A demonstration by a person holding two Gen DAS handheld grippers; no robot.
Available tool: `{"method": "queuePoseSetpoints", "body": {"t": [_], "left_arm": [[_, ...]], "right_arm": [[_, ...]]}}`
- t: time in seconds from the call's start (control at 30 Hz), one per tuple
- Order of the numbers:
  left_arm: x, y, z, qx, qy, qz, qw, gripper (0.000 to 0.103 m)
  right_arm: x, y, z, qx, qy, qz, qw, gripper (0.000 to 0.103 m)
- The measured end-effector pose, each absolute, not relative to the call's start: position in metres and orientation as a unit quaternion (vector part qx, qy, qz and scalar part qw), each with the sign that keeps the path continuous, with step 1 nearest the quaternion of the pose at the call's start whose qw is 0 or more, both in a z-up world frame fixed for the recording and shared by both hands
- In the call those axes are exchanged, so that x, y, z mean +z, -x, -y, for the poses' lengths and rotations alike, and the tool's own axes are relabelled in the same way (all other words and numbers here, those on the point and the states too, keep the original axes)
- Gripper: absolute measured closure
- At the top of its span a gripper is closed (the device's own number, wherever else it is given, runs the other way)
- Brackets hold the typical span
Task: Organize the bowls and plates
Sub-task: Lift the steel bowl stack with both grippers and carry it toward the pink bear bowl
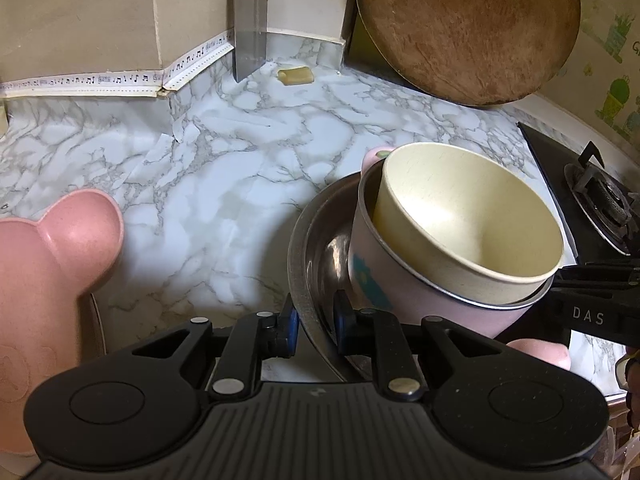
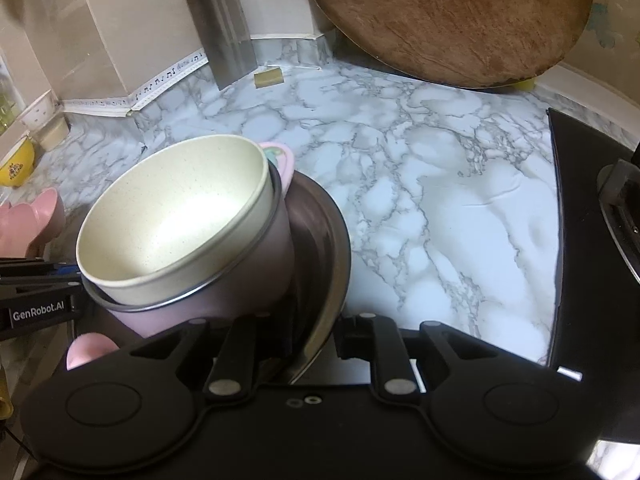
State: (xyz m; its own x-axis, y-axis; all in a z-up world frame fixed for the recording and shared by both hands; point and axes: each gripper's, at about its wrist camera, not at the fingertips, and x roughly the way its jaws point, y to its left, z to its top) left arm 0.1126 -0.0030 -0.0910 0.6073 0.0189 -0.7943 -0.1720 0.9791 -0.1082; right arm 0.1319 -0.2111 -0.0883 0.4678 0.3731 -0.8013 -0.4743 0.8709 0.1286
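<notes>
Marble-patterned countertop (image 2: 440, 208) fills both views, with a round wooden board (image 1: 468, 28) leaning on the back wall and a black stove (image 1: 592, 200) at the far right. Near the front of that counter sits a steel plate (image 1: 316, 240), and it carries a pink pot (image 1: 384, 292) with a cream bowl (image 1: 472, 216) nested inside; the bowl is empty and tilts, resting crooked against the pot's metal rim. The left gripper (image 1: 313, 322) has its jaws narrowly apart with the plate's near rim running between them, and the right gripper (image 2: 312, 338) straddles the plate's opposite rim in the same way; whether either pad is actually pressing on the steel I cannot tell, since the rim hides the contact. My reading is that the step in hand is to carry the whole stack by its plate. To do that well, both jaws should bite squarely on the rim before any lift, and the two hands should rise together and level, because the tall pot and loose bowl could slide on the smooth steel if one side leads. A pink bear-shaped dish (image 1: 44, 280) lies left of the plate, apart from it, and looks empty. Beyond it, by the wall, stand a yellow bowl (image 2: 16, 164) and a small white cup (image 2: 50, 128), whose contents are out of sight.
</notes>
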Motion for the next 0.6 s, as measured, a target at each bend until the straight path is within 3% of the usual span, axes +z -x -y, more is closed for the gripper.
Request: {"method": "queuePoseSetpoints", "body": {"t": [0.6], "left_arm": [[-0.046, -0.088, -0.012, 0.065, 0.102, -0.404, 0.907, 0.087]], "right_arm": [[-0.041, -0.112, 0.199, 0.276, 0.060, -0.404, 0.870, 0.083]]}}
